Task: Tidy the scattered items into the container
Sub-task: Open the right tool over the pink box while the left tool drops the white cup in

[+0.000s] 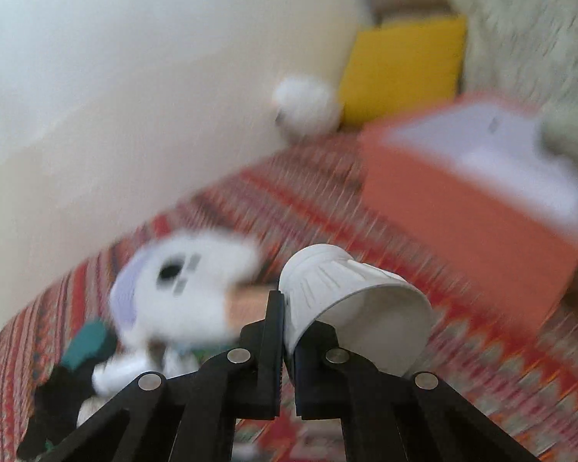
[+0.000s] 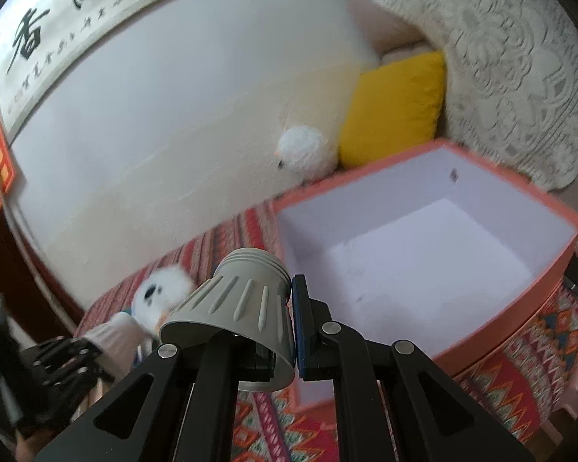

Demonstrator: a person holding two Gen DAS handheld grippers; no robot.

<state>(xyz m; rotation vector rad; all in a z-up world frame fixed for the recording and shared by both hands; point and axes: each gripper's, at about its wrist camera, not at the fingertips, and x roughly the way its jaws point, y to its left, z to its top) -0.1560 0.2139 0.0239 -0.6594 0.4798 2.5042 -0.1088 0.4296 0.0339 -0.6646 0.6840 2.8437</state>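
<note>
left gripper [image 1: 288, 331] pinches the wall of a white cup [image 1: 350, 304], one finger inside the mouth, one outside; cup tilted, mouth toward camera. right gripper [image 2: 293, 331] holds a grey cup [image 2: 242, 308] the same way, clamped on its rim wall. right cup hangs just beside the near-left corner of the open orange box [image 2: 528, 292]; box looks empty. left view is motion-blurred, box [image 1: 462, 200] further off. white plush toy [image 1: 189, 285] lies on the patterned cloth [image 1: 308, 208]. risk: thin-wall pinch could slip; release short of the rim drops the cup outside.
</note>
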